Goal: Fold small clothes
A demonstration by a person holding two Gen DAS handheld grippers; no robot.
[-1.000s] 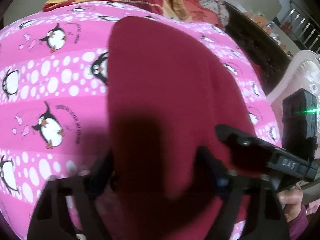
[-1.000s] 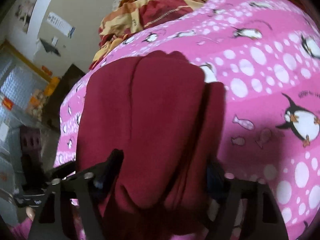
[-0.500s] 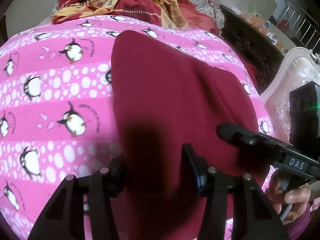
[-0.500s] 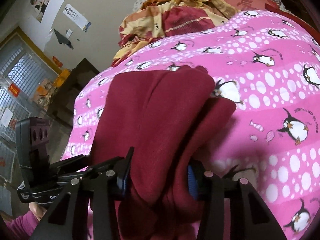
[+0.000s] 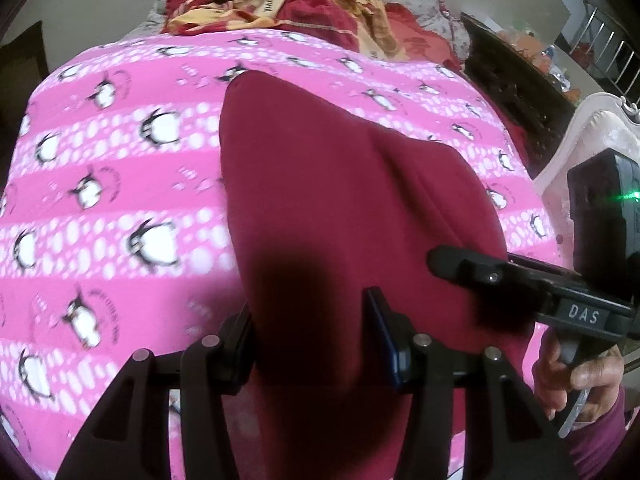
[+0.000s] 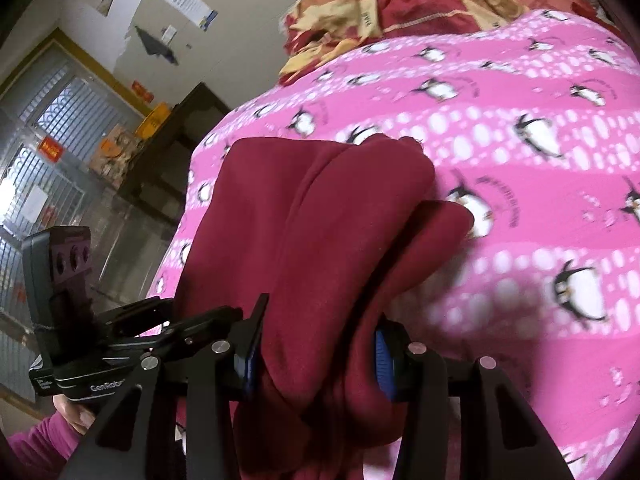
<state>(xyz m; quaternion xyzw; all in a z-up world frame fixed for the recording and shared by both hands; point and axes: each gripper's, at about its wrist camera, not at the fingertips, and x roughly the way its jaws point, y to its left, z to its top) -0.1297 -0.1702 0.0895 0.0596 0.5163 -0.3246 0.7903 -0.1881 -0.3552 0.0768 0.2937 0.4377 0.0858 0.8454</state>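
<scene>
The maroon garment lies doubled lengthwise on the penguin blanket of the bed, stretching ahead of both tools. The left hand-held gripper and right hand-held gripper each pinch its near edge, so a crosswise fold seems left. Earlier the jaws stood wider; they have closed on the cloth and lifted it.

Left gripper: matte black angular fingers, silver round screw heads, blue pad edge on the right finger. Right gripper: same black build, ribbed blue pads; its body carries a white "DAS" label and a green light. Both hands wear magenta sleeves.
</scene>
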